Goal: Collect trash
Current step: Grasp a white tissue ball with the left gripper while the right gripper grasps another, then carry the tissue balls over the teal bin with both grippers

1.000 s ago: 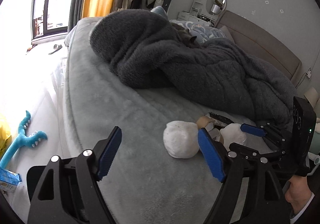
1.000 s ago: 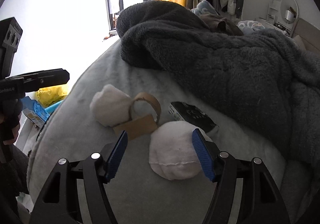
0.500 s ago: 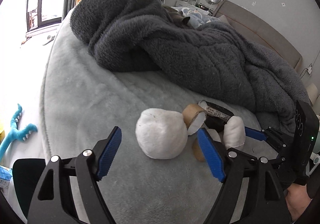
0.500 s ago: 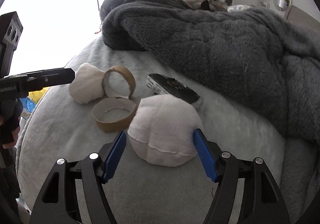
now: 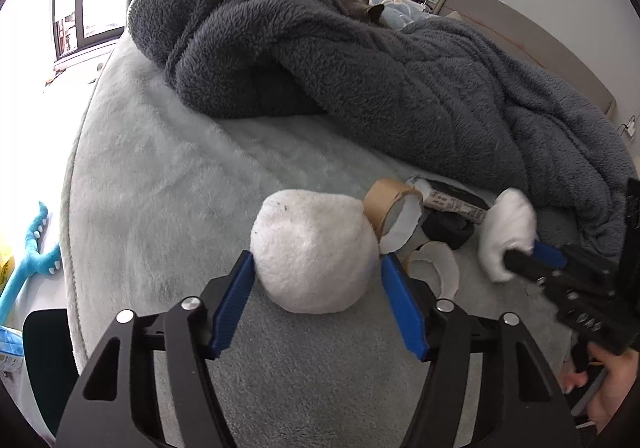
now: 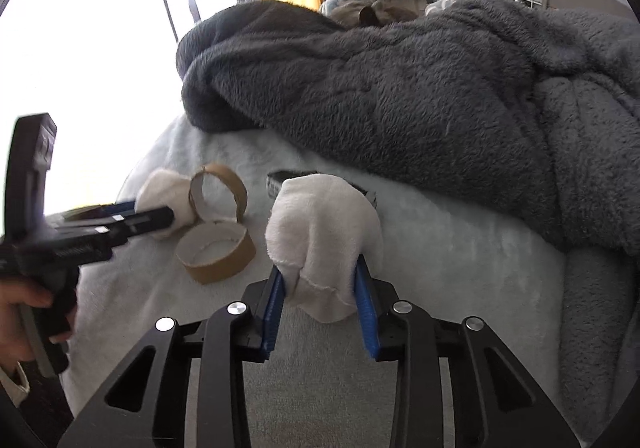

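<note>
Two white soft wads lie on the bed with two cardboard tape rings and a black packet (image 5: 452, 203). My left gripper (image 5: 316, 268) is closing around the larger round wad (image 5: 314, 248), and both blue pads touch its sides. My right gripper (image 6: 319, 268) is closing too and pinches the lower part of the other wad (image 6: 324, 219), which bulges above the pads. The left wrist view shows that right gripper (image 5: 528, 256) on its wad (image 5: 508, 224). One ring (image 6: 218, 191) stands on edge and the other (image 6: 216, 252) lies flat, between the two wads.
A dark grey fleece blanket (image 5: 360, 67) is heaped across the back of the pale grey bed cover (image 5: 160, 187). The bed's rounded edge drops off on the left, with a blue toy (image 5: 32, 260) on the floor. A person's hand (image 6: 24, 308) holds the left gripper's handle.
Both grippers moved forward onto the wads and their jaws narrowed from wide open. The right pads now squeeze their wad; the left pads reached the round wad's sides.
</note>
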